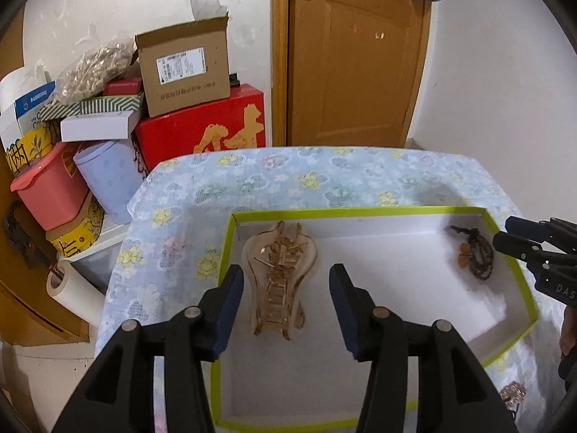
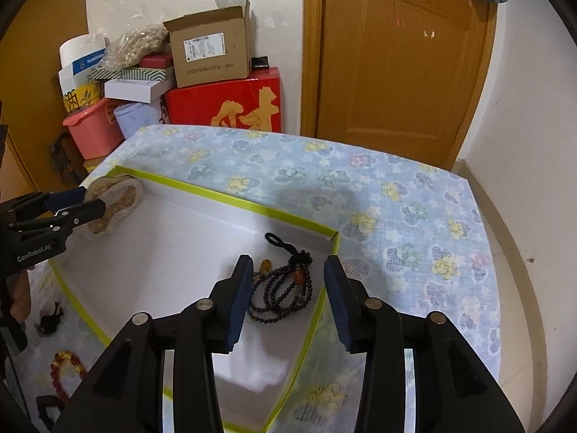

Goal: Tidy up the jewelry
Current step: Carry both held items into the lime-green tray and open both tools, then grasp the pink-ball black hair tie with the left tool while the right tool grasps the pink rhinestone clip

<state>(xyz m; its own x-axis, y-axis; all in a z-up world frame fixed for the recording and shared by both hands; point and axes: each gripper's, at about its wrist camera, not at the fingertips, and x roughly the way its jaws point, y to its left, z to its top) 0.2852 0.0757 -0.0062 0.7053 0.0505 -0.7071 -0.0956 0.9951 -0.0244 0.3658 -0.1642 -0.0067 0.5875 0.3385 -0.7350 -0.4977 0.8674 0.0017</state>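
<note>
Counter under a flowered cloth carries a green-rimmed box, and both pieces lie inside it. Hair claw sits at the box's left end, its long axis running straight away from the left tongs, which stand spread with the claw's near end between the pads, untouched. Beads lie coiled in the far right corner, just ahead of the right tongs, also spread and clear of them. Each piece is nearest its own hand. Loose bracelet waits on the cloth outside the box's near edge, closer to the left hand.
</note>
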